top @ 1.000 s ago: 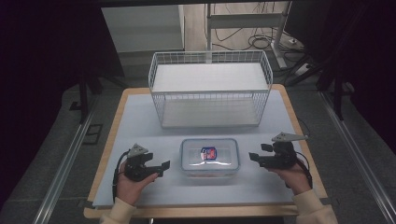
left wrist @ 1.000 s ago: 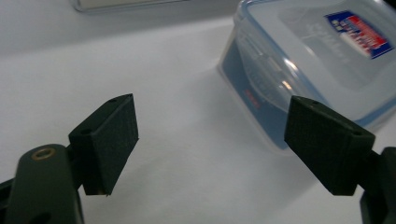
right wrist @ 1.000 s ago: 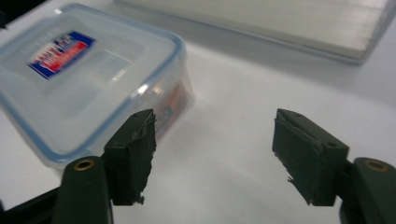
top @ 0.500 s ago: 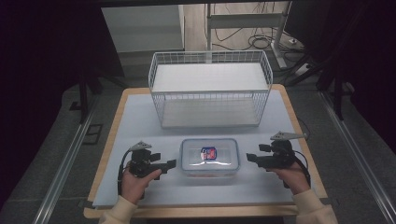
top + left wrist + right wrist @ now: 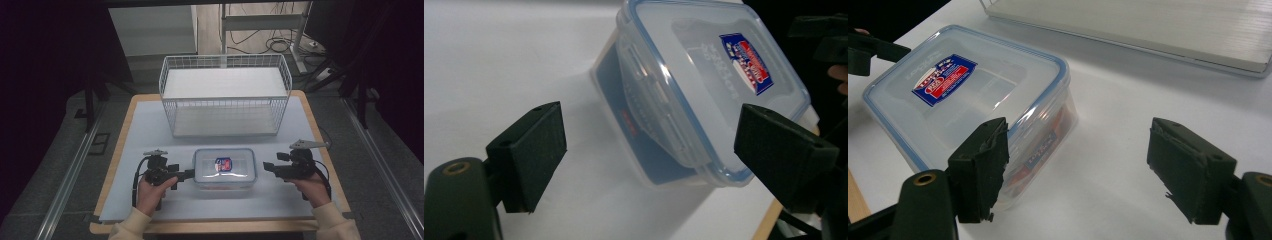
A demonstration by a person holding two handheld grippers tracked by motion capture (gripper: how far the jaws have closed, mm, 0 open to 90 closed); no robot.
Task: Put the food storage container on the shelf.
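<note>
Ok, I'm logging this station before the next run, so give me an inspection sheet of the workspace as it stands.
Surface: white mat on a wood-edged table, no spills seen.
Job's things: clear plastic food container with blue-sealed lid and a red-and-blue label, lid on, lying flat at the front.
Clutter: nothing seen.
Other items: white wire basket behind the container, holding nothing seen.
Grippers: left gripper at the container's left end, jaws open, just been widening, pads not pressing; right gripper to its right, open, apart from it.
Cables: black cable trails from each gripper; more cables on the floor beyond.
Surroundings: dark, metal floor rails either side.
</note>
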